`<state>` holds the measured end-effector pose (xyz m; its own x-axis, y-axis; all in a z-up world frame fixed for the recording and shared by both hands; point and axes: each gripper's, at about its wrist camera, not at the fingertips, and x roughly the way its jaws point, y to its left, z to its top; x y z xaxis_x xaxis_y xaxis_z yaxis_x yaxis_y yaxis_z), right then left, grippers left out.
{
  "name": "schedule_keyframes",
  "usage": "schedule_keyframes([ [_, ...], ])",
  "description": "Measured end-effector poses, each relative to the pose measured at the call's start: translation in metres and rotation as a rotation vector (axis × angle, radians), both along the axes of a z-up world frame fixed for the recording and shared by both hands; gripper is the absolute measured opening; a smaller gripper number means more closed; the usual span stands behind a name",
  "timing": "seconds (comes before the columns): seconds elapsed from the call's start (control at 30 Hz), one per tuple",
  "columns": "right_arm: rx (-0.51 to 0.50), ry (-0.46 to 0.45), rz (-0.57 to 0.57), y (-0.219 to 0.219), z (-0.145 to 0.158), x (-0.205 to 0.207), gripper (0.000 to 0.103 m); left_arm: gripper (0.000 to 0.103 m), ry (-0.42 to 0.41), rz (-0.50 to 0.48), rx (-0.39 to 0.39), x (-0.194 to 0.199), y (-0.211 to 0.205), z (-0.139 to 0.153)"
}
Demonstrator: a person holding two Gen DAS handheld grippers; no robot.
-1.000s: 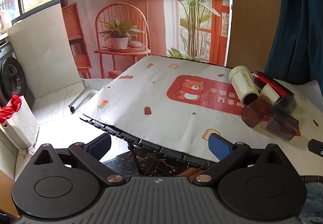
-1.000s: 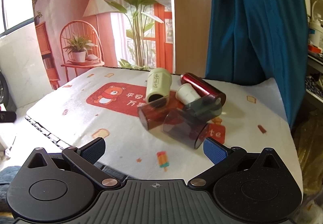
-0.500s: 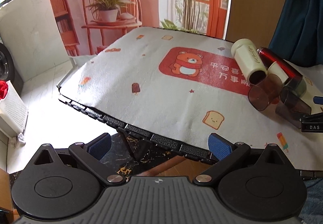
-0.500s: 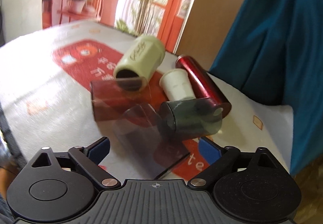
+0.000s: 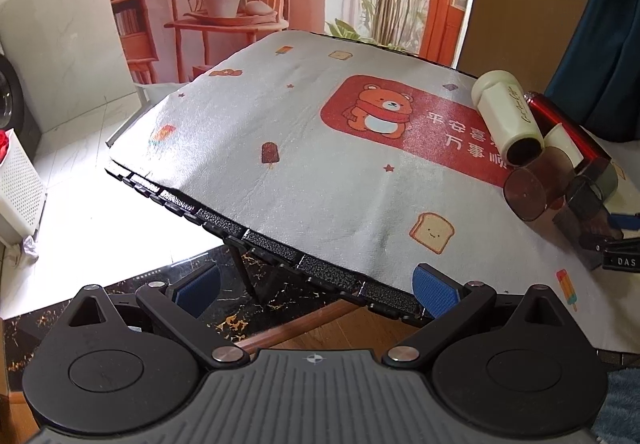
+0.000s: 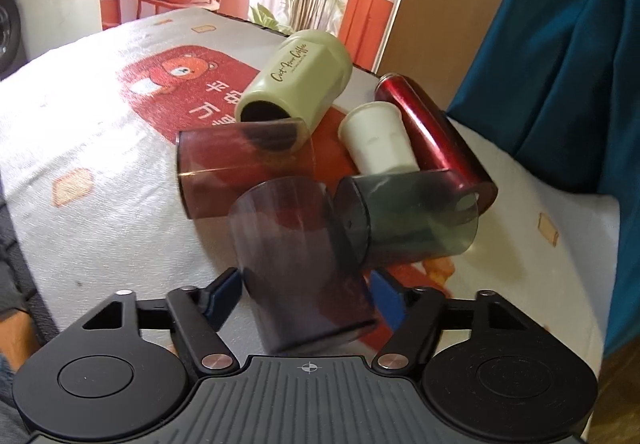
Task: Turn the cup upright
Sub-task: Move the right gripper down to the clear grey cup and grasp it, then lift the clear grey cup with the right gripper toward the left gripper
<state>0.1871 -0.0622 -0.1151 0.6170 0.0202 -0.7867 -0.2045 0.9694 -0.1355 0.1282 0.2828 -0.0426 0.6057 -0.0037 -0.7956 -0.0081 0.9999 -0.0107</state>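
Observation:
Several cups lie on their sides in a pile on the cloth-covered table [image 6: 100, 148]. My right gripper [image 6: 306, 294] has its fingers on either side of a dark translucent cup [image 6: 300, 256], nearest the camera, and looks shut on it. Behind it lie a brown translucent cup [image 6: 240, 168], a grey translucent cup [image 6: 412, 216], a small white cup [image 6: 380, 140], a pale green cup [image 6: 296, 80] and a red metal cup [image 6: 432, 132]. My left gripper [image 5: 316, 290] is open and empty off the table's front edge; the pile [image 5: 552, 172] is far right in its view.
A blue curtain [image 6: 560, 44] hangs to the right of the table. The table's front edge [image 5: 280, 252] is just ahead of my left gripper. A white basket [image 5: 16, 184] stands on the floor at the left.
My right gripper has moved in to the pile and its fingers have closed around the dark translucent cup. My left gripper has shifted closer to the table edge, still open.

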Motion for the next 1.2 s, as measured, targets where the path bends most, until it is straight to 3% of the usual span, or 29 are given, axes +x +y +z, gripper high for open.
schedule_keyframes([
  [0.27,0.105,0.053,-0.020,0.008,0.008,-0.014,0.061,0.103,0.004,0.008,-0.017,-0.001,0.002,-0.002],
  [0.53,0.247,0.097,-0.056,0.050,0.009,-0.025,0.061,0.103,0.014,0.037,-0.042,-0.001,0.008,-0.006],
  [0.9,0.482,0.138,-0.158,0.111,0.000,0.027,0.060,0.103,-0.005,0.083,-0.059,-0.004,0.019,-0.006],
  [1.2,0.537,0.134,-0.143,0.145,-0.002,0.055,0.061,0.103,0.002,0.113,-0.043,-0.001,0.023,-0.008],
])
